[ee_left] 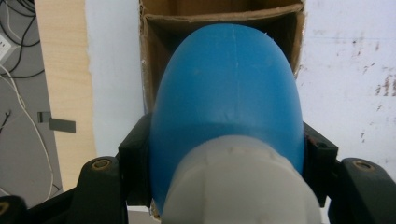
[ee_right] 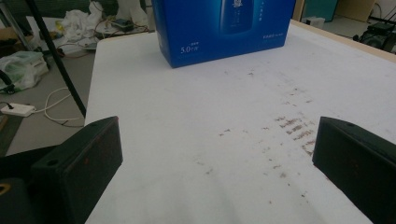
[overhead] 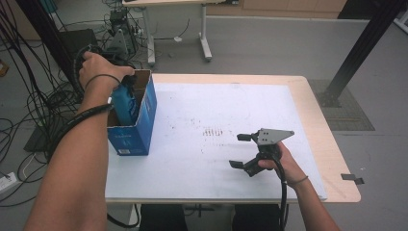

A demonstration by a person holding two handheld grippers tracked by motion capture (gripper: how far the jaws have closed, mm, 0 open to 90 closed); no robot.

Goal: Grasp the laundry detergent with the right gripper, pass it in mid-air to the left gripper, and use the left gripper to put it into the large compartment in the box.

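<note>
High view: the left gripper [overhead: 126,91] holds a blue bottle [overhead: 126,103] inside the open blue box [overhead: 144,115] at the table's left edge — the white tabletop [overhead: 216,110] at centre lies open. Left gripper view: jaws clamp the bottle over the box mouth. Right gripper view: right gripper [ee_right: 217,163] spread wide, holding nothing — box at upper frame.

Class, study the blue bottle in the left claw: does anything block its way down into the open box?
Nothing visible does. The left claw grips the blue bottle, already partly inside the open box, whose opening looks unobstructed.
</note>
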